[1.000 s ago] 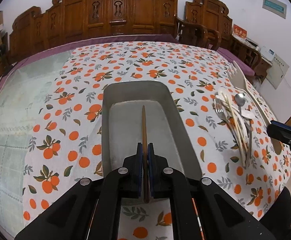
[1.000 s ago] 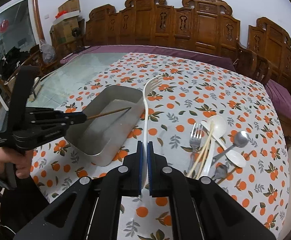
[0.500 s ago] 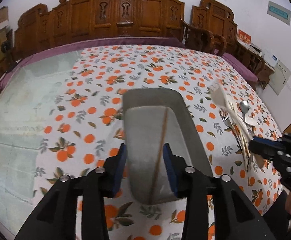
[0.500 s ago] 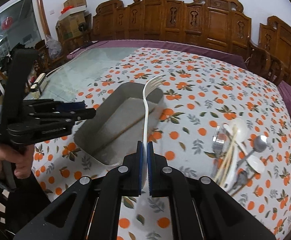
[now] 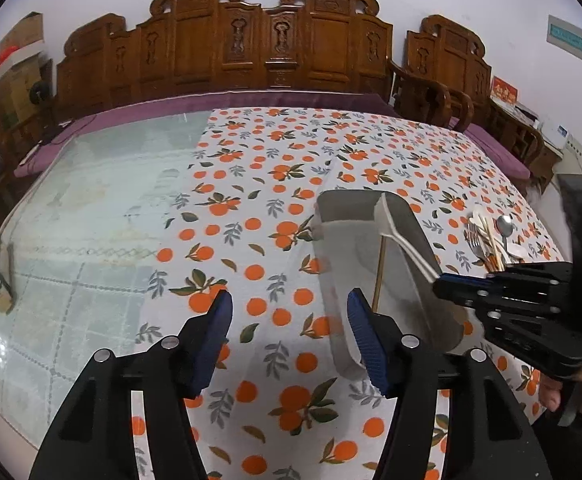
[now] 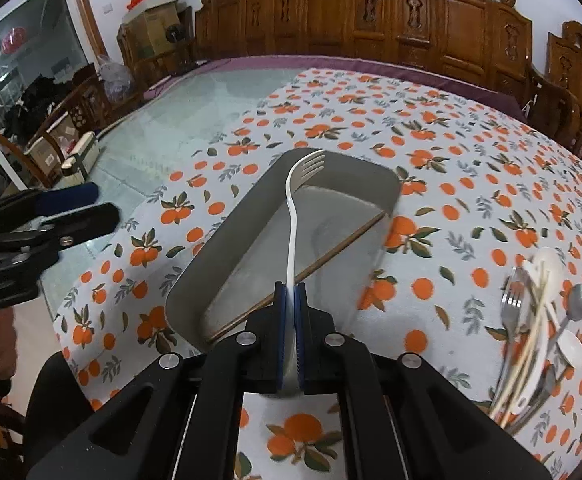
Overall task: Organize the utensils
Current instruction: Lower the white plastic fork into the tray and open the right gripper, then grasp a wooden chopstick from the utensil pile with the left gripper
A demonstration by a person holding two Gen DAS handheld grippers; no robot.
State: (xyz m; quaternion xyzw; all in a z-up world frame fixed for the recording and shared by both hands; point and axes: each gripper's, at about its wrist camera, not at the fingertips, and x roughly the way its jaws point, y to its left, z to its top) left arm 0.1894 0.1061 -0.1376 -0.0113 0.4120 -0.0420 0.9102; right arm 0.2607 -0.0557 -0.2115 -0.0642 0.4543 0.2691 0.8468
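White fork [image 6: 291, 216]: clamped in right claw [image 6: 290, 336], tines ahead over tray [image 6: 195, 276]; lower flat beside chopstick [image 6: 331, 254] before releasing. Left claw [image 5: 289, 344]: spread, empty.

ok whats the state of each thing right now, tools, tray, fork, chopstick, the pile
left tool: open, holding nothing
right tool: shut on white fork
white fork: held above the tray, tines forward
metal tray: holds one chopstick
chopstick: lying diagonally in tray
utensil pile: loose on tablecloth, beside tray
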